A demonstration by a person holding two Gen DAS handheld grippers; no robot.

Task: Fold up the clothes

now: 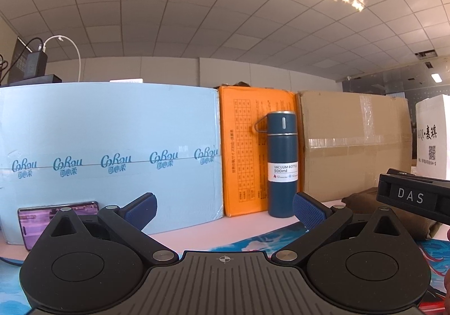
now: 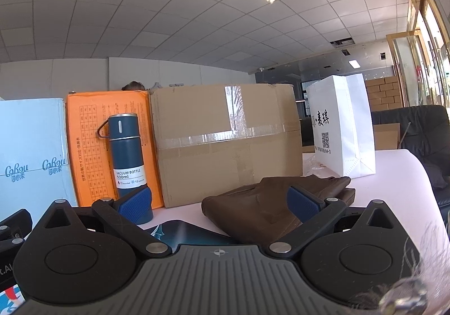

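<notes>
The brown garment [image 1: 362, 202] is largely hidden behind the right gripper's body [image 1: 413, 197] — and the phone [image 1: 56, 212] is partly covered by a linkage.

Along the back of the pale table [image 2: 393, 174] stood a row of boxes: a light blue carton [image 1: 107, 152] printed with a repeated logo, an orange box [image 1: 244, 152] covered in a printed grid, and a taped brown cardboard box [image 2: 225, 140]. A dark blue vacuum bottle [image 1: 282, 163] labelled 500ml stood upright just in front of the orange box. A phone [image 1: 56, 216] with a lit purple screen leaned against the blue carton, and a white paper bag [image 2: 340, 129] with a QR code stood beside the cardboard box.
</notes>
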